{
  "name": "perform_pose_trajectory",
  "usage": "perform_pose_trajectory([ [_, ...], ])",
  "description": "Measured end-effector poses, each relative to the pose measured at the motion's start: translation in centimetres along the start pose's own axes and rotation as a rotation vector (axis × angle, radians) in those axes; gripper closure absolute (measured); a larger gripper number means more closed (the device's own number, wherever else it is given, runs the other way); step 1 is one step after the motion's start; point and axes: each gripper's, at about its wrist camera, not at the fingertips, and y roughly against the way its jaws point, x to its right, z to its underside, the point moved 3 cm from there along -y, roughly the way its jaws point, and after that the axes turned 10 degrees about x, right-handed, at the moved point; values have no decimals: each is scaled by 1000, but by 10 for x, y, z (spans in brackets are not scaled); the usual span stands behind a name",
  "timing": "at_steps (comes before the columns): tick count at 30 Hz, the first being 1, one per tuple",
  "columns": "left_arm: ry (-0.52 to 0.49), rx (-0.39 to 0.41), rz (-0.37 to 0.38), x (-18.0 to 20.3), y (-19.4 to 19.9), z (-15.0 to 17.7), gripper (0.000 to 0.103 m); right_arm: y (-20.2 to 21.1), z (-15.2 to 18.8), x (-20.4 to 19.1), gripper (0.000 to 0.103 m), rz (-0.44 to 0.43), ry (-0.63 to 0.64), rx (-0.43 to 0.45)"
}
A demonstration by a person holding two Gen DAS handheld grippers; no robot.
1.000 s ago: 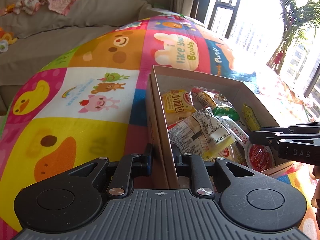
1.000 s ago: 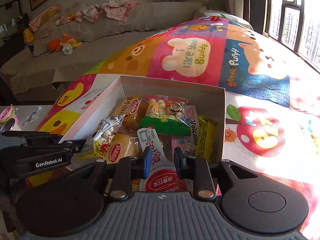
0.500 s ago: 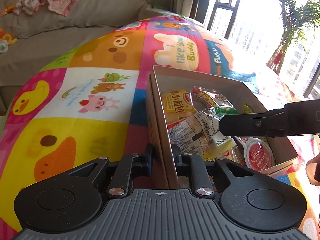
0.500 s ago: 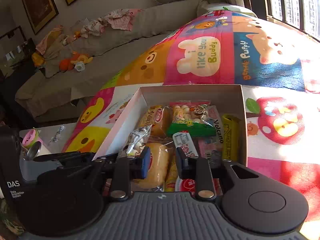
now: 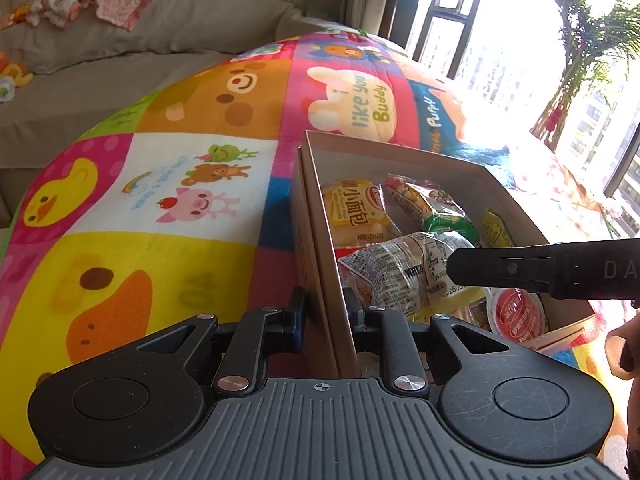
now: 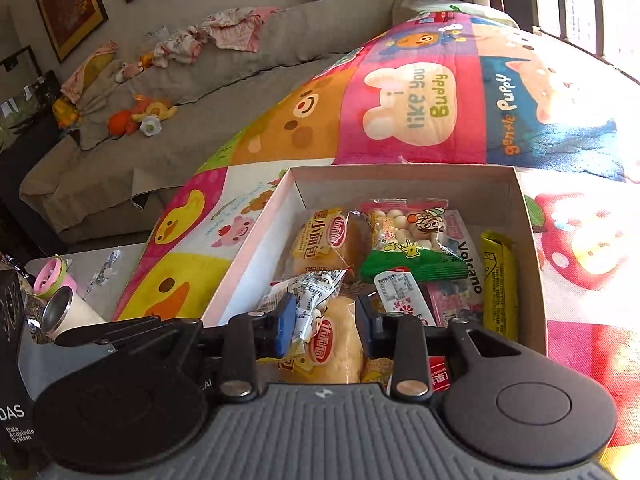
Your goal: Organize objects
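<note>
Left gripper [image 5: 323, 312] clamped; right gripper [image 6: 325, 330] parted.

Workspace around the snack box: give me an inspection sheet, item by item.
Surface: cartoon play mat on the floor; bare where visible.
Job's things: open cardboard box on the mat, packed with snacks: bread packs, green-bottomed bag, yellow bar, red-lidded cup.
Clutter: steel cup and pink-and-green lid on a grey surface beside the mat.
Grippers: left hand-held gripper clamps the box's near wall; right hand-held gripper sits over the snacks, a bread pack between its jaws, pads not pressing.
Cables: nothing seen.
Surroundings: sofa with clothes and toys, framed pictures, windows, plant.
</note>
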Motion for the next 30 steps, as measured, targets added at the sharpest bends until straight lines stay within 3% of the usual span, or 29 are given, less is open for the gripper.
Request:
perform_pose_trajectory([
  [7,-18,-4,-21,3,-1,0,84,64,13,23,69,71,84,134],
  [12,-33,-11,-33,6,-2,-1,85,104,33,38,48,153,171,197],
  [15,-51,-19,-49,9,-4,-2,85,109,52,41,42,157,224,178],
  [19,-82,-28,-55,18,-8,-4,86,102,73,41,42,130,254,140],
  [22,-114,-34,-38,32,-22,-10,85,93,77,43,42,143,247,160],
  [25,-108,-29,-5,48,-45,-24,84,86,69,53,41,212,228,192],
  [28,-182,10,21,63,-76,-38,83,72,52,79,41,310,150,232],
  [29,-225,14,-12,64,-87,-43,76,68,46,87,41,324,126,241],
  [30,-250,10,-54,61,-96,-46,61,65,42,92,41,336,113,254],
])
